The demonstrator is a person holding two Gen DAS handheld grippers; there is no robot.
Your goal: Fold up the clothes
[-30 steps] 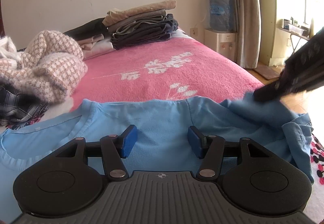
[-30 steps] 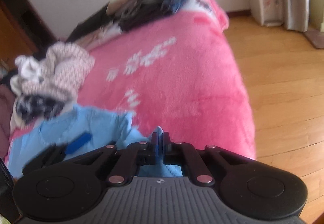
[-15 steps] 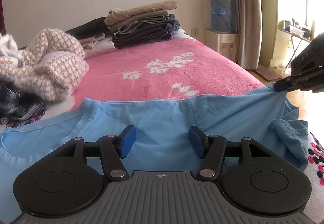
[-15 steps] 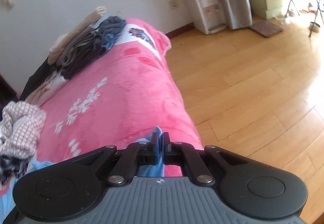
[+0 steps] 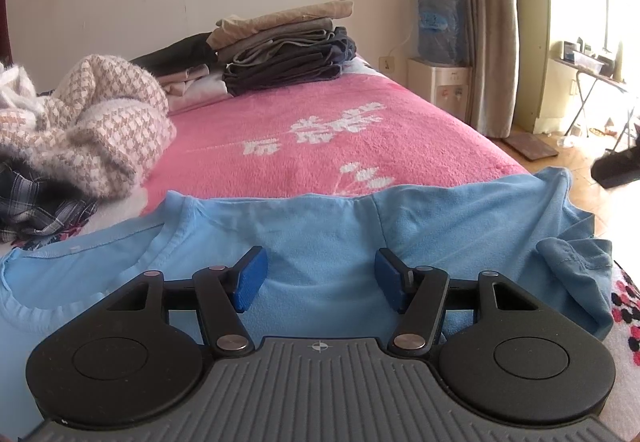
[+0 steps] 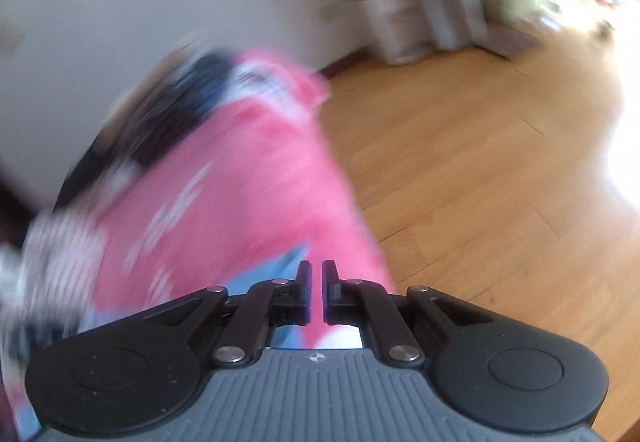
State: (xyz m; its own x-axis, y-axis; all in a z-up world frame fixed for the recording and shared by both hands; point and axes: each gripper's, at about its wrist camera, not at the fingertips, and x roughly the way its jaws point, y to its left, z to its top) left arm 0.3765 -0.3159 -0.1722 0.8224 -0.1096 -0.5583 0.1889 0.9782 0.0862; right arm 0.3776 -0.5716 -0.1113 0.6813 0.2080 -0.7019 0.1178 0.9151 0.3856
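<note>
A light blue T-shirt [image 5: 320,226] lies spread on the near end of the pink bed [image 5: 360,146], neckline at the left, one sleeve stretched out to the right edge. My left gripper [image 5: 318,278] hovers just over the shirt's shoulder area, open, with only flat cloth below its blue pads. In the blurred right wrist view my right gripper [image 6: 316,292] is opening; a narrow gap shows between its jaws and nothing sits in it. A strip of the blue shirt [image 6: 276,270] shows just left of it. Its dark body [image 5: 616,170] shows at the right edge, clear of the sleeve.
Folded clothes are stacked [image 5: 284,46] at the far end of the bed. A heap of unfolded knit and plaid garments [image 5: 88,130] lies at the left. Right of the bed are wooden floor [image 6: 480,170], a water dispenser [image 5: 438,54] and a curtain [image 5: 488,22].
The right gripper let go of the blue sleeve it had pulled out to the right and drew away from it. The sleeve now rests on the bed edge. The left gripper stayed put.
</note>
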